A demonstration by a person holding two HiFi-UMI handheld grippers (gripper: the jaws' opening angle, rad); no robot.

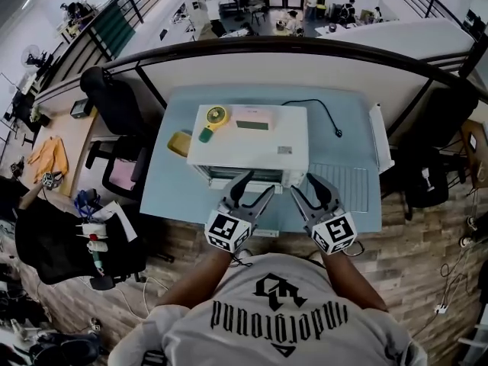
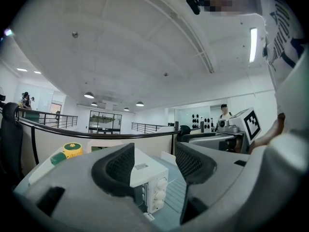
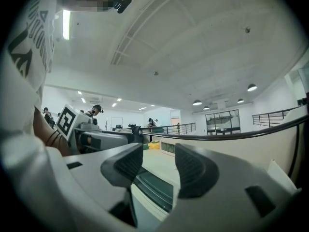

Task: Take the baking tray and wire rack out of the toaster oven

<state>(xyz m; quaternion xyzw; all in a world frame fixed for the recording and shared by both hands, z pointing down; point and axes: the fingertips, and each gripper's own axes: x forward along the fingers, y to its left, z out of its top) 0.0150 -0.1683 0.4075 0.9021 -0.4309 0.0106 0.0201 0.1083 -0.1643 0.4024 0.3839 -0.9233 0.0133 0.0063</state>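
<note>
A white toaster oven (image 1: 248, 143) stands on the light blue table (image 1: 171, 189), its front facing me. Its three knobs (image 2: 157, 196) show in the left gripper view and its dark glass door (image 3: 155, 188) in the right gripper view. No baking tray is visible, and the oven's inside is hidden. My left gripper (image 1: 258, 185) is open just before the oven's front, with nothing between its jaws (image 2: 154, 166). Beside it my right gripper (image 1: 303, 187) is open and empty too, near the oven's right front corner (image 3: 157, 164).
A pale gridded panel (image 1: 340, 185) lies flat on the table right of the oven. A yellow-green gadget (image 1: 214, 120) rests on the oven's top and a yellow item (image 1: 180, 142) lies to its left. A black cable (image 1: 324, 111) trails behind. Office chairs (image 1: 114, 105) stand on the left.
</note>
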